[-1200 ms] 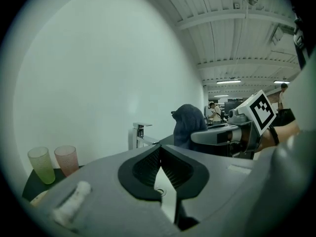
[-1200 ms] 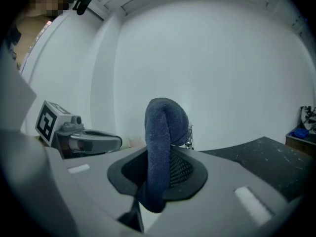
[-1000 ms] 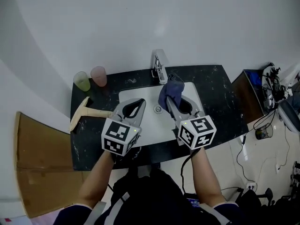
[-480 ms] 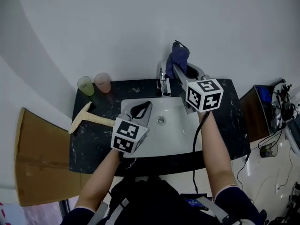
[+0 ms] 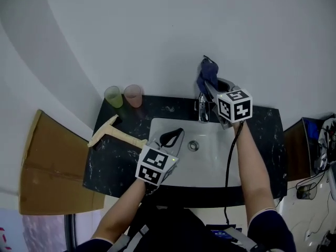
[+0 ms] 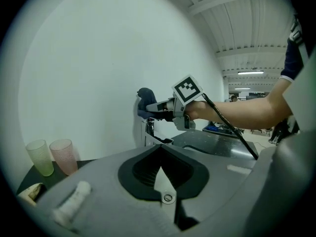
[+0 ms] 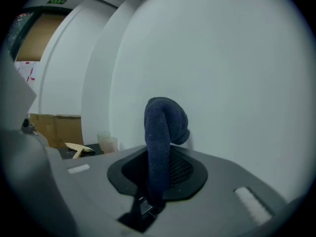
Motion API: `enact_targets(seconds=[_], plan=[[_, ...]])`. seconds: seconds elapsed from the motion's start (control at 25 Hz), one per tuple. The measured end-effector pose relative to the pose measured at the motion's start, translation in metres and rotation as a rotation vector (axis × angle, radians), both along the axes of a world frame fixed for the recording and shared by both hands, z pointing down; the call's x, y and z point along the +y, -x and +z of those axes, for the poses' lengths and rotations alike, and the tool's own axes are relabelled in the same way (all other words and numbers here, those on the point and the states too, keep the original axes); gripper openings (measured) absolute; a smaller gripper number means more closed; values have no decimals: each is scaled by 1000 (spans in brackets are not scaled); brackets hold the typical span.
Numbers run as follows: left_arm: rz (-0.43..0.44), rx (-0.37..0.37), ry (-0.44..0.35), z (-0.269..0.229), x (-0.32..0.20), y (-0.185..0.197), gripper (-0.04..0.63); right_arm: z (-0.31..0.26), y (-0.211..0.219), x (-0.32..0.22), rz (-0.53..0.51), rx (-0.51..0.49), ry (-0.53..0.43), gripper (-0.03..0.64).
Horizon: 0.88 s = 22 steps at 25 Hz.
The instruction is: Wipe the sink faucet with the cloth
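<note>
Black countertop (image 5: 105,164), cloth (image 5: 208,73) above faucet (image 5: 203,109) (wall (image 5: 157,30) behind)

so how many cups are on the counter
2: a green cup at the counter's back left corner, and a pink cup beside it on its right. No others show.

The head view is looking steeply down from well above the sink (image 5: 210,161) and dark counter (image 5: 113,161), the left gripper view is facing low across the counter toward the faucet (image 6: 148,132), and the right gripper view is sitting close to the wall (image 7: 222,83), all three catching the pink cup (image 5: 133,95).
</note>
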<state>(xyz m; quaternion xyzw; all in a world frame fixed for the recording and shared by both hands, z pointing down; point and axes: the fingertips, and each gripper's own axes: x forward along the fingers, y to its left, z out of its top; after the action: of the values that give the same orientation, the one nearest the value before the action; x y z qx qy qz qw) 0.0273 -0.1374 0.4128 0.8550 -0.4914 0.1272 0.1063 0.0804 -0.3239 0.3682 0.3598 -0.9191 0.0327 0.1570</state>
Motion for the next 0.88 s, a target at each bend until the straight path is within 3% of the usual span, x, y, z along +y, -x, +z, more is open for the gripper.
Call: enact_targets(seconds=[0.24,0.44,0.88], plan=[[-38,13,24,10,-2,10,3,-2,-2,38,-69,-14,-15,69],[-20,17,24,9,-3,7,3,-1,-4,57,-87,-15,-12,67],[18,17,42,14,-10,9,2,9,5,-16,-38,16,60,69]])
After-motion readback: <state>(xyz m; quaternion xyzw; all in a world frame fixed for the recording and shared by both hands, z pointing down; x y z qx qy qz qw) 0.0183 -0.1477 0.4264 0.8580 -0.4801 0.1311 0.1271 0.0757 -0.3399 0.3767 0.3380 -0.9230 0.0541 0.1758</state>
